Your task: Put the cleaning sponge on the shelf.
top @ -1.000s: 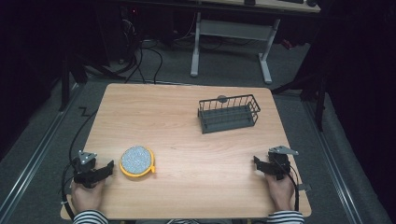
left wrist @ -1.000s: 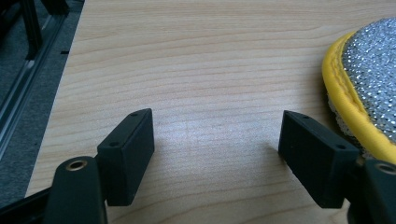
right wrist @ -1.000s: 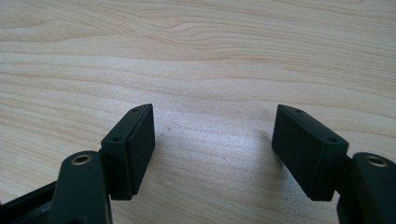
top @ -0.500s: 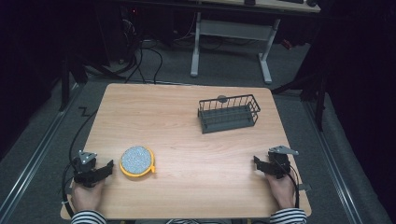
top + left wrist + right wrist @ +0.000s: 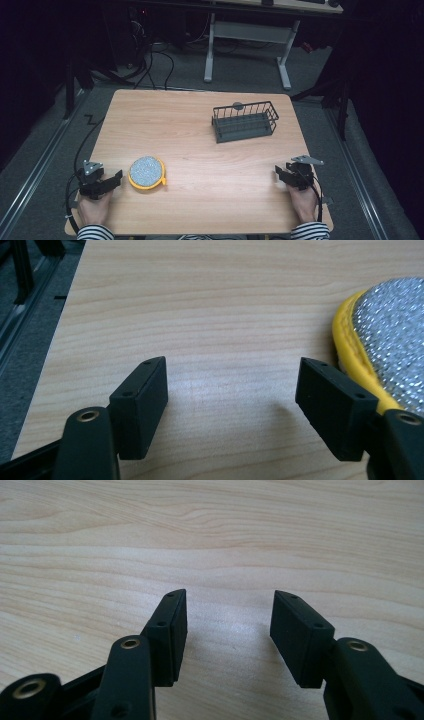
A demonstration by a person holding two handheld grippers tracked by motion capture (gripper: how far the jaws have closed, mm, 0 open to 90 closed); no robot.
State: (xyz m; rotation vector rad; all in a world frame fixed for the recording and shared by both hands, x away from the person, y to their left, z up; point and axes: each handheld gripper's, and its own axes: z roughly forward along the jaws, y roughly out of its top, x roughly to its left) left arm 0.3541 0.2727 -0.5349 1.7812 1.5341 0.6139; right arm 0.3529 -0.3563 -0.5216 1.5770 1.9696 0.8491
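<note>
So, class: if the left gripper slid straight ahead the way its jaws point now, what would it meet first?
Probably nothing between the jaws: the left gripper is open over bare table. Its right-hand jaw, though, sits beside the yellow-rimmed scrubber pad and would likely brush that rim first; the gap between them is unclear.

Table: a light wooden table (image 5: 190, 125) is carrying two things.
Near left: a round yellow-rimmed scouring pad (image 5: 146, 172) is lying flat.
Far right: a dark wire basket (image 5: 245, 121) is standing upright, well apart from the pad.
</note>
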